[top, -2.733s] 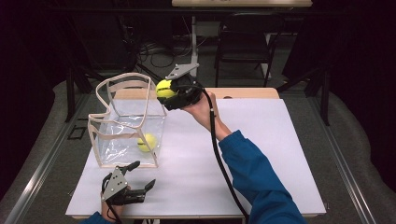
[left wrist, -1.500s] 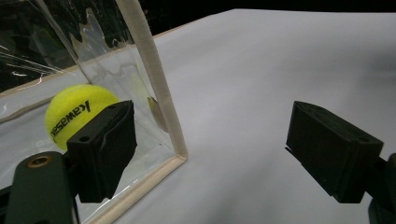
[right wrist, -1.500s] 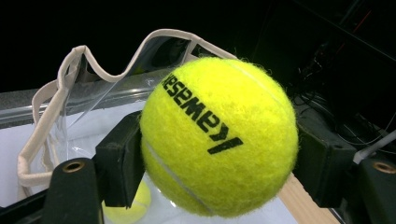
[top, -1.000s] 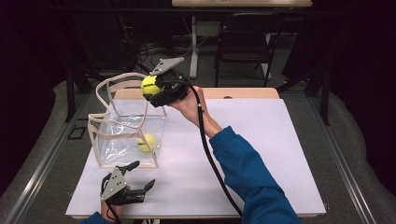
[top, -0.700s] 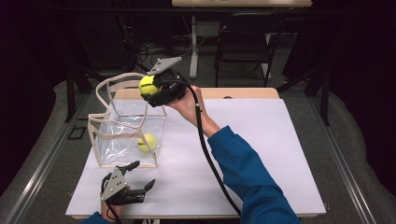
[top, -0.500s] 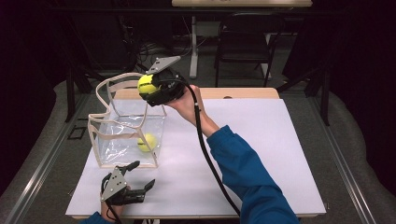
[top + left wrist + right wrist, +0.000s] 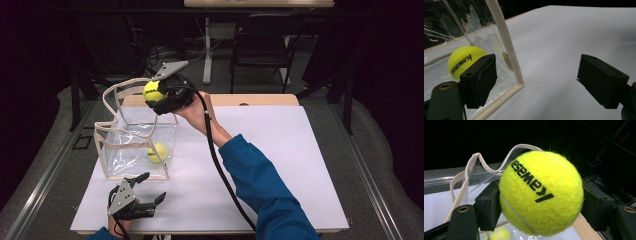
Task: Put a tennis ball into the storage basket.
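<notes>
- Here, the held tennis ball [image 7: 151, 91] sits clamped between the jaws of the right gripper [image 7: 159, 95], above the far rim of the clear bag [image 7: 120, 150].
- A second ball [image 7: 157, 152] already lies inside that bag.
- To do the drop well, I'd centre the held ball over the bag's mouth, clear of its cream handles [image 7: 112, 107], lower it, then release.
- Both balls carry black "Kawasaki" lettering.
- The left gripper [image 7: 142, 192] rests on the white table [image 7: 280, 150] beside the bag's near corner, jaws apart, holding nothing.
</notes>
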